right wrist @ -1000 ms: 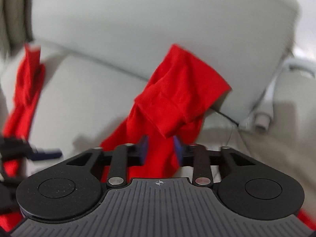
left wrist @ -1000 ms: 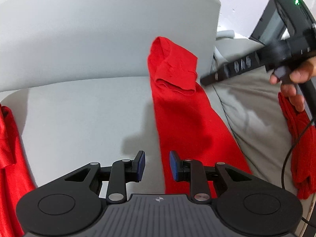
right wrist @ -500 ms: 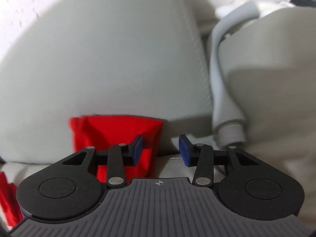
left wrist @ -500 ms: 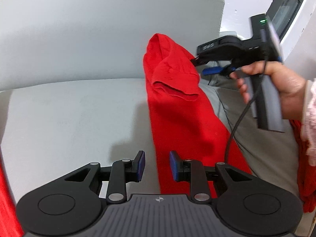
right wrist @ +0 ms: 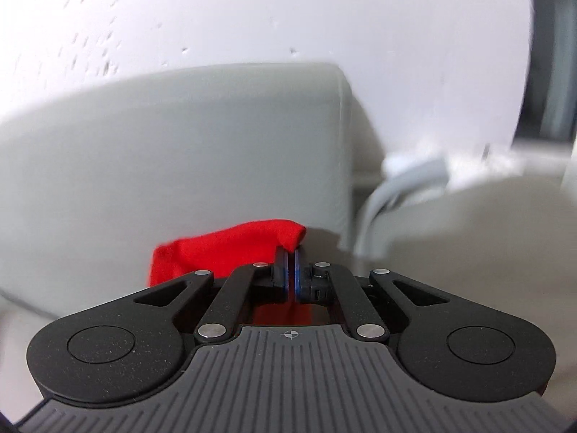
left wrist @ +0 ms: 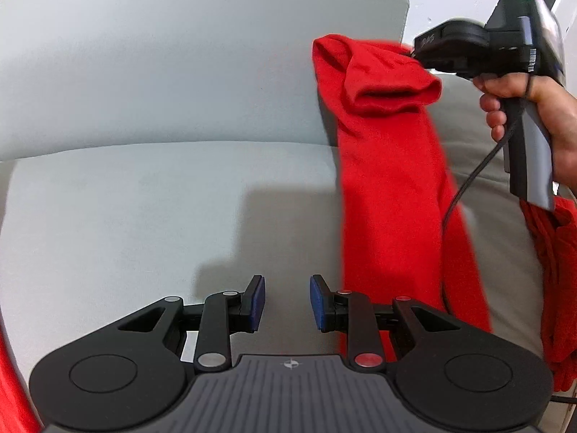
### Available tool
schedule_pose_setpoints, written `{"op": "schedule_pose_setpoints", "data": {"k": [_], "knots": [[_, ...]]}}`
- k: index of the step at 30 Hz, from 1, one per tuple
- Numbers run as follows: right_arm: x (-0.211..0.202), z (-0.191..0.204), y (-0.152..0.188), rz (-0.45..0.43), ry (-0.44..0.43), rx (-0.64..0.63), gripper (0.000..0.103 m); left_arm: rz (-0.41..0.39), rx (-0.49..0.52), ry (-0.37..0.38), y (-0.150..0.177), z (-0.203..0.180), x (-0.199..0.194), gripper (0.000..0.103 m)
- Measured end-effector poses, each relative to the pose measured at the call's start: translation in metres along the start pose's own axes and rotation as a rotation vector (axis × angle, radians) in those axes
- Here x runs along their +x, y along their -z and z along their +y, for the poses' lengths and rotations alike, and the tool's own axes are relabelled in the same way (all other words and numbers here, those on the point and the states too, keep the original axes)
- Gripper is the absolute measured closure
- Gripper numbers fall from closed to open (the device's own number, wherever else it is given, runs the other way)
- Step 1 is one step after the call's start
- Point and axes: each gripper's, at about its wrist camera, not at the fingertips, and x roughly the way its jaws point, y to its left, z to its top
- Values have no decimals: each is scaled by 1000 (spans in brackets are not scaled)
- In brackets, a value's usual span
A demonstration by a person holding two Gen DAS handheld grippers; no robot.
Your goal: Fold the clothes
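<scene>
While right claw [right wrist: 291,267] pinches red garment [right wrist: 230,249], left claw [left wrist: 287,303] agape

Left tongs [left wrist: 285,303] gape over sofa [left wrist: 144,216]; right tongs [left wrist: 414,52] pinch red garment [left wrist: 389,166].

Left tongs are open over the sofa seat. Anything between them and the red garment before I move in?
Nothing visible. The left tongs hang open over bare sofa seat, and the red garment lies just to their right. The right tongs already pinch its top corner, with their cable draped alongside.
</scene>
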Motion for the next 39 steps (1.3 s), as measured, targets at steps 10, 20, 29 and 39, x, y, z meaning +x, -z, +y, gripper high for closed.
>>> {"op": "schedule_pose_setpoints", "data": {"k": [10, 20, 29, 39], "knots": [[-18, -5, 12, 167, -241, 63, 94, -15, 1, -14, 1, -11, -9, 78], [53, 69, 49, 283, -123, -63, 94, 24, -16, -23, 19, 11, -26, 78], [-60, 41, 39, 229, -229, 35, 77, 15, -21, -59, 26, 3, -59, 78], [-220, 53, 157, 401, -239, 68, 65, 56, 62, -141, 82, -17, -163, 71]]}}
